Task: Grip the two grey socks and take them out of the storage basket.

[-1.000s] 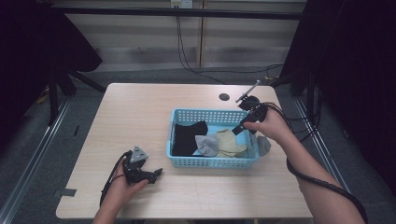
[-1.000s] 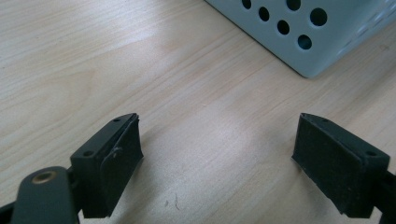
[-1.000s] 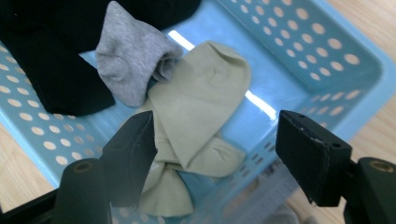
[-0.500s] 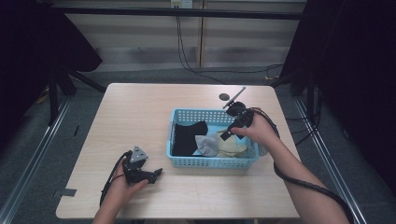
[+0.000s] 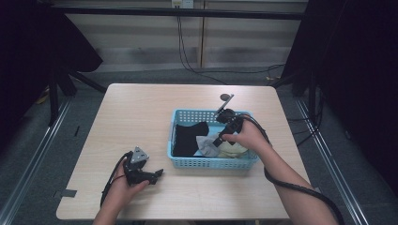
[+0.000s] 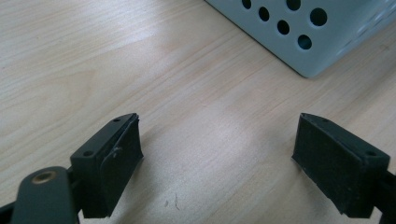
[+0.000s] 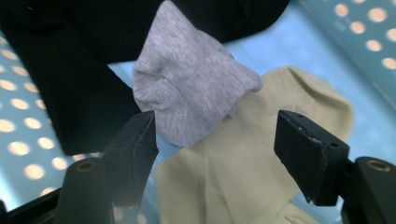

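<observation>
- right gripper [image 5: 217, 141] lowered into the blue basket [image 5: 212, 162], seen from the high view; jaws spread wide in the right gripper view, with nothing pinched between them.
- in the right gripper view, hanging just above the socks: grey sock [image 7: 196, 98] crumpled near the left jaw, cream sock [image 7: 261, 154] lying flat under the gap and toward the right jaw.
- grey sock overlapping the cream sock's edge, also resting partly on the black sock [image 7: 70, 70] beside it.
- from the high view, black sock [image 5: 187, 138] filling the basket's left half, grey sock [image 5: 205, 144] in the middle, cream sock [image 5: 234, 149] at the right under the person's hand.
- basket sitting on the right half of the wooden surface [image 5: 141, 108], near the front edge.
- left gripper [image 5: 157, 173] resting low on the surface, well apart from the socks, just beside the basket's near left corner.
- in the left gripper view, jaws wide and empty, bare wood between them, basket corner [image 6: 299, 42] ahead at upper right.
- small dark round disc [image 5: 226, 97] on the surface behind the basket.
</observation>
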Motion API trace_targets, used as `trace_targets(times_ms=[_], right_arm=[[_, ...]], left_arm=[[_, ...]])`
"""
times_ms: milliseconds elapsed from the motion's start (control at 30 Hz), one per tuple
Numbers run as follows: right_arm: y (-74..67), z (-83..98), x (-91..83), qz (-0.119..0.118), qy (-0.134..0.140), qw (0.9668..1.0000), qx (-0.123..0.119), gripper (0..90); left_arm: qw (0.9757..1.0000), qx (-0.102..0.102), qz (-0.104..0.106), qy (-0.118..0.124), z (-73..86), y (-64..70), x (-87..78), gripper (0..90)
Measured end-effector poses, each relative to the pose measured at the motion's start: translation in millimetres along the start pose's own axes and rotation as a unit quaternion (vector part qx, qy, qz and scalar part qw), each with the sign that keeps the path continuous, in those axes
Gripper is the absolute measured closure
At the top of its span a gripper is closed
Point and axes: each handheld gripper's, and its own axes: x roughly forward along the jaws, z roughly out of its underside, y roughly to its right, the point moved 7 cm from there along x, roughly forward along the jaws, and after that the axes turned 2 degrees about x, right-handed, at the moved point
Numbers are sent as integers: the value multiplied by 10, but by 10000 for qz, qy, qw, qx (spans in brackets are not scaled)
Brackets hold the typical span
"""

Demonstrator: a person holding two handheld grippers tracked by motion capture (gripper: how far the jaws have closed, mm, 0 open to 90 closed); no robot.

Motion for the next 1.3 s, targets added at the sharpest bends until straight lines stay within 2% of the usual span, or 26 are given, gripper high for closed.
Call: trace_targets(times_ms=[100, 200, 233, 267, 367, 467, 533, 567, 767, 1167, 1300], right_arm=[[-2, 1, 87, -21, -33, 10000, -50, 313], [-3, 3, 150, -31, -72, 10000, 7, 340], [14, 3, 173, 1, -71, 10000, -70, 347], [6, -3, 188, -32, -76, 10000, -19, 361], [-1, -28, 230, -40, -71, 9999, -81, 422], [-12, -61, 248, -59, -28, 9997, -255, 551], [-34, -76, 240, -131, -23, 9996, -233, 604], [-38, -80, 239, -103, -19, 9996, -244, 658], [-51, -68, 207, -170, -82, 9992, -361, 795], [-16, -43, 18, -132, -205, 9986, -459, 835], [-9, -36, -38, -151, -221, 9988, -399, 837]], left_arm=[[10000, 39, 5, -29, 3, -4, -4, 146], [10000, 41, 8, -32, 4, -4, -4, 146], [10000, 41, 8, -31, 3, -4, -4, 146], [10000, 43, 7, -31, 3, -4, -4, 146], [10000, 41, 9, -32, 4, -5, -4, 145], [10000, 40, 10, -32, 4, -5, -4, 145], [10000, 42, 9, -31, 4, -5, -4, 145], [10000, 42, 9, -31, 4, -5, -4, 145], [10000, 31, 8, -24, 3, -3, -3, 145], [10000, 2, 5, -2, 0, 0, 0, 145], [10000, 4, 4, -4, 0, 0, -1, 145]])
